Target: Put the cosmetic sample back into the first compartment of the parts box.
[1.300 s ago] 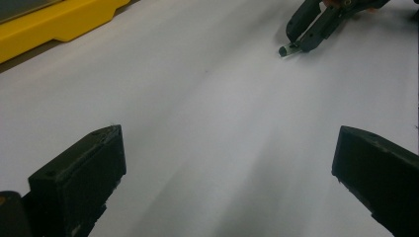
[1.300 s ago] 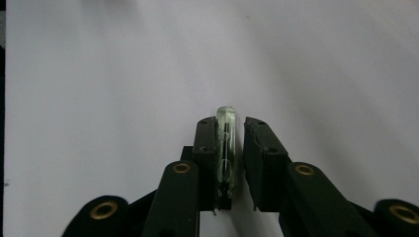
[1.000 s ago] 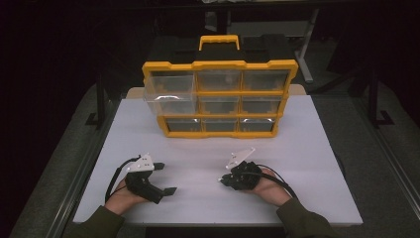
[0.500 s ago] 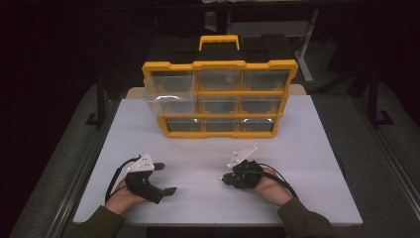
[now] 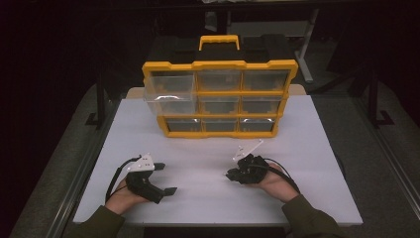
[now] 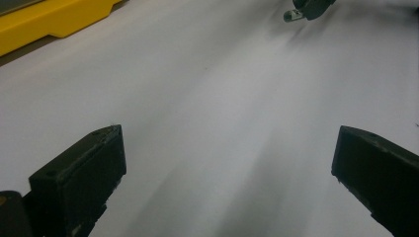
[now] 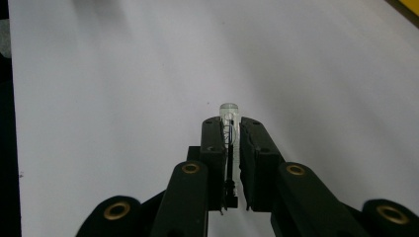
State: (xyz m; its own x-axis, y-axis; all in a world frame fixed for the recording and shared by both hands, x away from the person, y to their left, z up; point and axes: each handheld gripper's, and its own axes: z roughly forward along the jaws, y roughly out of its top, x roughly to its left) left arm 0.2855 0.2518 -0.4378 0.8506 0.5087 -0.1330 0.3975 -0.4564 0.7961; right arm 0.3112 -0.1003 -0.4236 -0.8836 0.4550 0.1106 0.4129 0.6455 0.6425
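Drawers of clear plastic fill the yellow organizer [image 5: 220, 99] at the table's [image 5: 322, 163] far side in the high view, its left middle drawer [image 5: 168, 105] pulled out, and your left gripper [image 5: 167, 178] and right gripper [image 5: 229, 174] rest well short of it on bare white tabletop. In the left gripper view your jaws stand wide apart over smooth white surface, the organizer's yellow edge [image 6: 54, 19] off to one side. In the right gripper view your jaws are clamped on a small clear glass tube [image 7: 229, 123], rounded tip poking just past them.
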